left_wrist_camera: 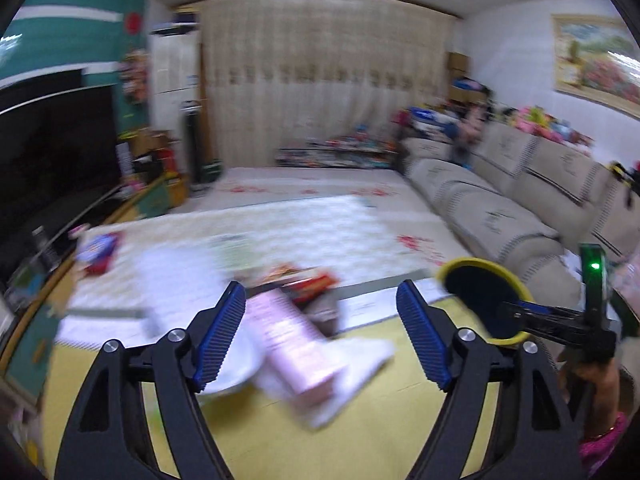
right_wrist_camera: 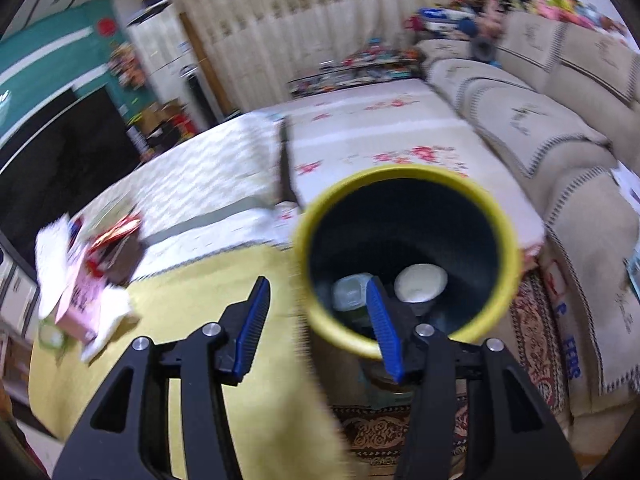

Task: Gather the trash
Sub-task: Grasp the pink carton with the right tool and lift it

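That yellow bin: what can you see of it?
The bin is round, with a yellow rim and outer wall and a dark inside. It looks like plastic. It is tipped, mouth toward the right gripper, one finger inside the rim, one outside. Inside lie a pale round piece and a clear container.

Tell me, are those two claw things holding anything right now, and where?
The right gripper appears to hold the yellow-rimmed bin by its near rim, one finger inside and one outside. The left gripper is open and holds nothing.
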{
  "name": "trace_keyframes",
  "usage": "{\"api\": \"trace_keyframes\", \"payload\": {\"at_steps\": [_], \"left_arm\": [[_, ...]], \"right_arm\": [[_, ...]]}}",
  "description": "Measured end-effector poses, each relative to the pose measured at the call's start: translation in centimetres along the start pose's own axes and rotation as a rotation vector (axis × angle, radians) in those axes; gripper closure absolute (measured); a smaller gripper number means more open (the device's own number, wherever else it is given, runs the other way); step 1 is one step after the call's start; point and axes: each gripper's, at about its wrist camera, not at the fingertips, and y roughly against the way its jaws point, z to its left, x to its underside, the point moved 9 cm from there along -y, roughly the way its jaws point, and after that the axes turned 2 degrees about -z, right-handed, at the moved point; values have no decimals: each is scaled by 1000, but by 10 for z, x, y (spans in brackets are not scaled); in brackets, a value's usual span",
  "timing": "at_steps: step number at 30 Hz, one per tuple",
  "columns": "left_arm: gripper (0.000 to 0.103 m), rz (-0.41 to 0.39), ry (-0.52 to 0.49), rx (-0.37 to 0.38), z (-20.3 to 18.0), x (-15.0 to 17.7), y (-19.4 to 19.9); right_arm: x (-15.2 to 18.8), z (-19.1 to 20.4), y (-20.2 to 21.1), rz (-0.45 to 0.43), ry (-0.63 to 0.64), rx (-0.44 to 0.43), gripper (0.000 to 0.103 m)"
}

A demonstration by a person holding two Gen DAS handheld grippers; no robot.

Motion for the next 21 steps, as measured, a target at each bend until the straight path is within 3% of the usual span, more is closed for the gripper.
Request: {"api": "trace_keyframes", "payload": {"at_steps": [5,9,15,21], "left_arm": [[23,8,95,-117,82,28,25],[23,3,134,-158,119,43,35],[19,-12,145,-167,130,50,44],[19,-9,157,-160,135,57,46]], "right_arm": [[13,85,-8,30,139,-131,54],[25,147,0,19,244,-240,54],[44,215,15,-8,362,-331,54],[63,247,-2,24,428,-317,54]]}}
